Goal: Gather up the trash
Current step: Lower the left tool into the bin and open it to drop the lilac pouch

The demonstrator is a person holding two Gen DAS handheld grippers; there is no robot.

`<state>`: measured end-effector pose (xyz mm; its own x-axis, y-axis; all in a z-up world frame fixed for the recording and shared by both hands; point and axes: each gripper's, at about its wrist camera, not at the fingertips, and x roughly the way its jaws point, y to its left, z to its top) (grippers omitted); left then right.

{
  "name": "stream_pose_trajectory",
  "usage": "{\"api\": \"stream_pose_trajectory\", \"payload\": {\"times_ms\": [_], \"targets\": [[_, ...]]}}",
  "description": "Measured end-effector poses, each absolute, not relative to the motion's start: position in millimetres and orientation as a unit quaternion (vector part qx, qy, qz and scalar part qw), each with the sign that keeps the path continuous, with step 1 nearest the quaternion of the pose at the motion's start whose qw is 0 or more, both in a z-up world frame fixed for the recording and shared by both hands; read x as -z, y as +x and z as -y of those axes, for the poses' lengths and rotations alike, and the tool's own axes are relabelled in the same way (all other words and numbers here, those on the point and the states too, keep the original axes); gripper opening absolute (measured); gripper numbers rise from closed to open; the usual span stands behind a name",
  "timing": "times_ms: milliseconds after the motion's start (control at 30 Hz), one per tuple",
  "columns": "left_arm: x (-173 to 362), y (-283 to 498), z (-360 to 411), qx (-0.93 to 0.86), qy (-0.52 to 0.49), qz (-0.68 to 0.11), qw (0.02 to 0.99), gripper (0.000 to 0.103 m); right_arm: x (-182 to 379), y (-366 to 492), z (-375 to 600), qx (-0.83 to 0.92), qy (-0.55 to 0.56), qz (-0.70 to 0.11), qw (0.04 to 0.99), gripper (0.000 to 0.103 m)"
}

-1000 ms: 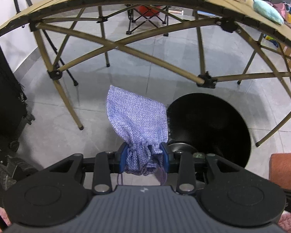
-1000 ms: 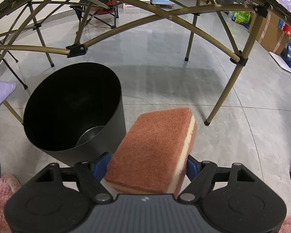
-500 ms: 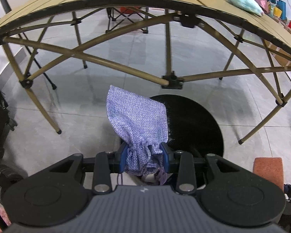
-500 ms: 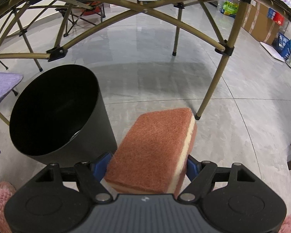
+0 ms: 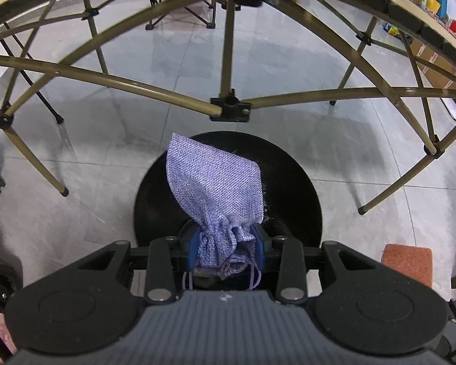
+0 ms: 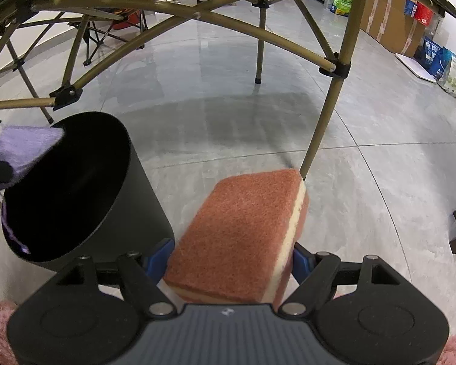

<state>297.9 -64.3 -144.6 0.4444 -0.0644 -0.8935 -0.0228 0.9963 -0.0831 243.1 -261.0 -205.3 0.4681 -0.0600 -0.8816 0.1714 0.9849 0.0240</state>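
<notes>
Over the black trash bin's mouth, the left gripper pinches a purple drawstring pouch, poised for dropping; beside the bin, the right gripper clamps a sponge, probably next.

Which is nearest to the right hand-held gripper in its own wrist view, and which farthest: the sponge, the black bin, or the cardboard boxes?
1. Sponge: clamped in the right hand-held gripper.
2. Black bin: on the floor just to the left, with the purple pouch over its rim.
3. Cardboard boxes: far upper right, by the wall.
</notes>
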Motion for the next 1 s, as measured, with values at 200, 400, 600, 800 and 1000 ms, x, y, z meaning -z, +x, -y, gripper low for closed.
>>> {"api": "stream_pose_trajectory", "payload": {"times_ms": [200,400,600,800,1000], "targets": [[156,311,74,0.008,-0.052,-0.543,0.838,0.035,208,246,264,0.076,0.055,-0.513,0.854,0.077],[168,319,81,0.005,-0.058,-0.565,0.823,0.035,214,249,270,0.086,0.058,-0.52,0.848,0.077],[172,321,84,0.003,-0.055,-0.571,0.819,0.036,216,252,270,0.086,0.06,-0.523,0.846,0.077],[170,321,84,-0.001,-0.054,-0.569,0.82,0.056,215,251,270,0.084,0.061,-0.522,0.846,0.077],[165,319,84,-0.006,-0.049,-0.564,0.824,0.103,214,251,270,0.084,0.06,-0.521,0.847,0.077]]}}
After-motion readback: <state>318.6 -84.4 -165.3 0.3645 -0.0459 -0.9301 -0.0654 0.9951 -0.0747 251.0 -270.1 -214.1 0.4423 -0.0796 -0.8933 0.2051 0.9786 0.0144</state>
